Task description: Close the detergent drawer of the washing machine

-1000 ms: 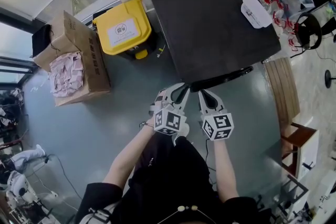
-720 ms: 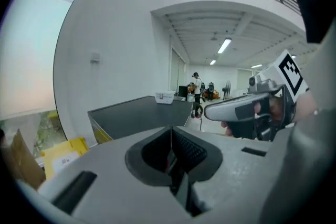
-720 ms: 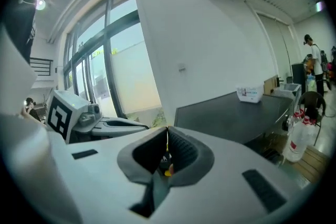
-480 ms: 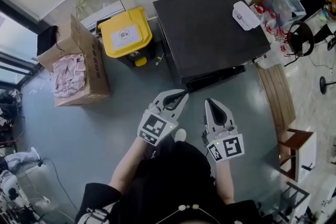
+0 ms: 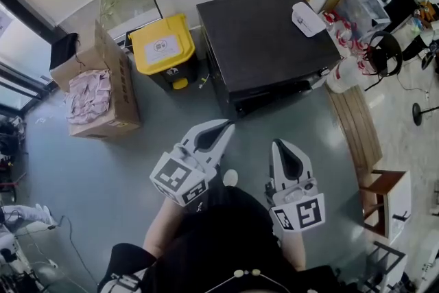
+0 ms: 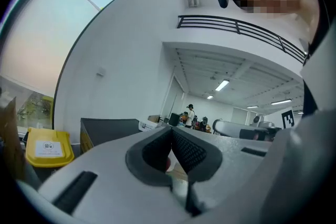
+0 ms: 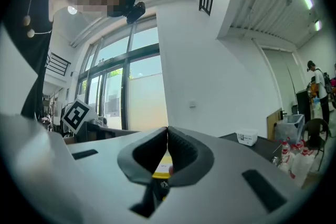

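Observation:
The washing machine (image 5: 264,44) has a dark top and stands against the far wall in the head view. Its front panel (image 5: 274,94) faces me, and from this height I cannot tell the detergent drawer apart from it. My left gripper (image 5: 223,128) and right gripper (image 5: 280,146) are raised side by side, well back from the machine's front. Both are shut with nothing between their pads. In the left gripper view the closed left gripper (image 6: 171,131) points past the machine's top (image 6: 107,131). In the right gripper view the closed right gripper (image 7: 167,131) points level towards the wall.
A yellow bin (image 5: 163,44) stands left of the machine, with an open cardboard box (image 5: 96,89) of cloth further left. On the machine's top lies a white container (image 5: 307,18). To its right are bottles (image 5: 343,75), a wooden bench (image 5: 353,123) and a chair (image 5: 385,51).
Both grippers have pulled back from the machine's front edge and risen towards the head camera. Their slightly parted jaws have shut.

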A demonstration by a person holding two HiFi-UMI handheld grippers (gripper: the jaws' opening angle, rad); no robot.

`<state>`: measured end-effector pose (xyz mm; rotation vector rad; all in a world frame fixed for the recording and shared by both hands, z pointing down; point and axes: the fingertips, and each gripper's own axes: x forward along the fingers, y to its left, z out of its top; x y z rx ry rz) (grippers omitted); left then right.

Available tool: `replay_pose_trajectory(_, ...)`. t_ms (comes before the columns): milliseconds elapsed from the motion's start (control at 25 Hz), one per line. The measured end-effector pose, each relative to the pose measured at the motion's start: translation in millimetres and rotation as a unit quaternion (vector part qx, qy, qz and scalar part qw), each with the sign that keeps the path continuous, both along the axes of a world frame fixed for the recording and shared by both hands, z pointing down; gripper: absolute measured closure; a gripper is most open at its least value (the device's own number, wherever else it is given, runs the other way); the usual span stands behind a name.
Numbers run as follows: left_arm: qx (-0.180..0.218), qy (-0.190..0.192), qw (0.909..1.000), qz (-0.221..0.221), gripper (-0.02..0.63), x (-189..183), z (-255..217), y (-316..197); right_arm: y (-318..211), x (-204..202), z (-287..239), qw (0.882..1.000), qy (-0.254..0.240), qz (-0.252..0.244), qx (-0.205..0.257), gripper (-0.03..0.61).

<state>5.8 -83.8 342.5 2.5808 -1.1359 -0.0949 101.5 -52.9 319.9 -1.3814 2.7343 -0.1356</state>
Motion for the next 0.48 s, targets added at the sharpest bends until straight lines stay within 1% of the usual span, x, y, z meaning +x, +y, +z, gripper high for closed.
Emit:
replay_pose_trajectory(120, 0.009, -0.001, 0.9999, -0.012, 0.607, 0.8, -12.4, 17.5, 13.4, 9.2, -8.2, 1.0, -0.007, 0.001, 0.001, 0.572)
replay_pose_trajectory(320, 0.031, -0.032, 0.9988, -0.022, 0.607, -1.4, -14.4, 36.3, 27.9, 7.9, -23.3, 1.0, -0.021, 0.003, 0.021, 0.573)
replay_pose_trajectory(480, 0.034, -0.02, 0.9989, -0.026, 0.607, -6.9, -16.4, 40.0, 30.3, -3.0, -26.1, 0.999, -0.019, 0.005, 0.029, 0.574)
